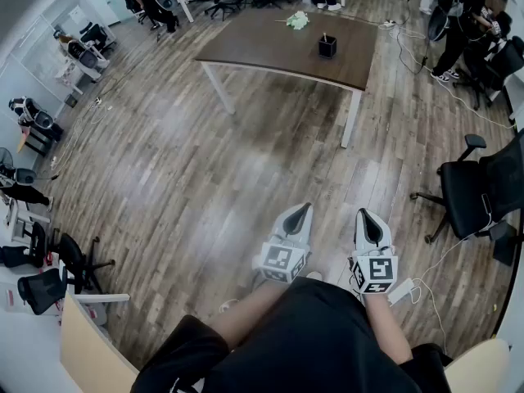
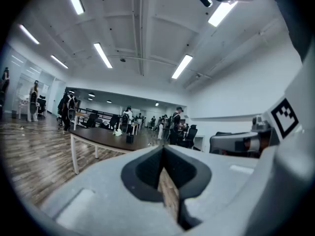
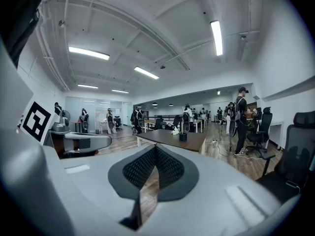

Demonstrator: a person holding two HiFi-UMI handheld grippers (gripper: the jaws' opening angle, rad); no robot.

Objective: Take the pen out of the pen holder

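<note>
A small black pen holder [image 1: 327, 47] stands on the far dark-brown table [image 1: 270, 43], and a thin pen [image 1: 325, 36] sticks up from it. Both grippers are held close to my body, well short of the table. My left gripper [image 1: 298, 211] is shut with nothing in it. My right gripper [image 1: 368, 218] is beside it, jaw tips together and also empty. In the left gripper view, the left gripper [image 2: 163, 149] points level toward the table [image 2: 96, 137] and the pen holder [image 2: 129, 138]. The right gripper [image 3: 155, 147] faces the holder [image 3: 182, 137] in the right gripper view.
A white crumpled object [image 1: 297, 20] lies on the table behind the holder. A black office chair [image 1: 471, 191] stands at the right, with cables [image 1: 426, 281] on the wood floor. More chairs [image 1: 70, 268] are at the left. People [image 1: 458, 23] stand beyond the table.
</note>
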